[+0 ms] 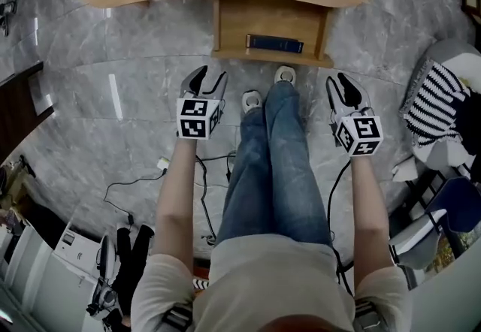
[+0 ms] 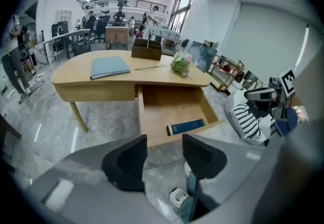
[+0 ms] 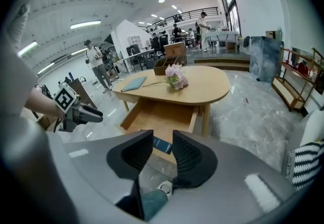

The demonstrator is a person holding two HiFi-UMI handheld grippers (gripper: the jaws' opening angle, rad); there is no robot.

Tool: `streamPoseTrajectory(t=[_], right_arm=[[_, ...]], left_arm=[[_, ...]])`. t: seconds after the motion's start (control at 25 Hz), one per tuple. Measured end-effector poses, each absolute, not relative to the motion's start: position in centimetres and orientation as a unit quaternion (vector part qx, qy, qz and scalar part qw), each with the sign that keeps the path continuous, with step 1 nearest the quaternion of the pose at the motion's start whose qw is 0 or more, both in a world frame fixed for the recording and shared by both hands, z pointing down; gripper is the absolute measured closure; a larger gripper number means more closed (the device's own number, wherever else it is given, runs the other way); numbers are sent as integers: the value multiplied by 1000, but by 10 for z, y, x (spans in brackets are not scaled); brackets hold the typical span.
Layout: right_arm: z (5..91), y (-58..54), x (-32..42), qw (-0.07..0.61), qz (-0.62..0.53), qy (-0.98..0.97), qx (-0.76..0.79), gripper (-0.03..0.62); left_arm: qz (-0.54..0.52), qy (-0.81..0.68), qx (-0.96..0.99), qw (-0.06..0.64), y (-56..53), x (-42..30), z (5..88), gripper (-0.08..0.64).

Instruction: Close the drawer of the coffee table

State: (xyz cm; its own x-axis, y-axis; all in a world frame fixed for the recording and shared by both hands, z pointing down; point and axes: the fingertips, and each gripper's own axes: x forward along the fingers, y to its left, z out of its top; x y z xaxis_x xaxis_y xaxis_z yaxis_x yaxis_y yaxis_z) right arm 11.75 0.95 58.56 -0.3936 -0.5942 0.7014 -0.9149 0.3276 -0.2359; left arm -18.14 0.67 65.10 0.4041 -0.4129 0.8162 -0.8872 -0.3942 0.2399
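Wooden drawer (image 1: 234,22) stands open before my left gripper (image 1: 207,81) and right gripper (image 1: 338,86), both spread and empty, which I should press squarely against its front edge.

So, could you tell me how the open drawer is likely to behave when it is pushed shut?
The drawer looks like stiff wood, so it should probably slide in without flexing. Its front is wide, so an off-centre push may skew it. The blue book lies loose by the front edge and may slide when the drawer stops.
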Motion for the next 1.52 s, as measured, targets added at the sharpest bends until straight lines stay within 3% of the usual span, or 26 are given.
streamPoseTrajectory(t=[0.28, 0.48, 0.92, 1.52], right_arm=[[672, 21, 128, 337, 301, -774, 442, 373], [724, 18, 139, 388, 286, -760, 436, 328], [789, 8, 145, 448, 276, -751, 398, 322], [776, 7, 145, 466, 296, -733, 398, 333]], left_arm=[[435, -403, 745, 306, 7, -203, 740, 244], [466, -389, 744, 279, 5, -199, 781, 222], [476, -383, 753, 243, -23, -178, 813, 224], [481, -376, 745, 270, -25, -179, 794, 244]])
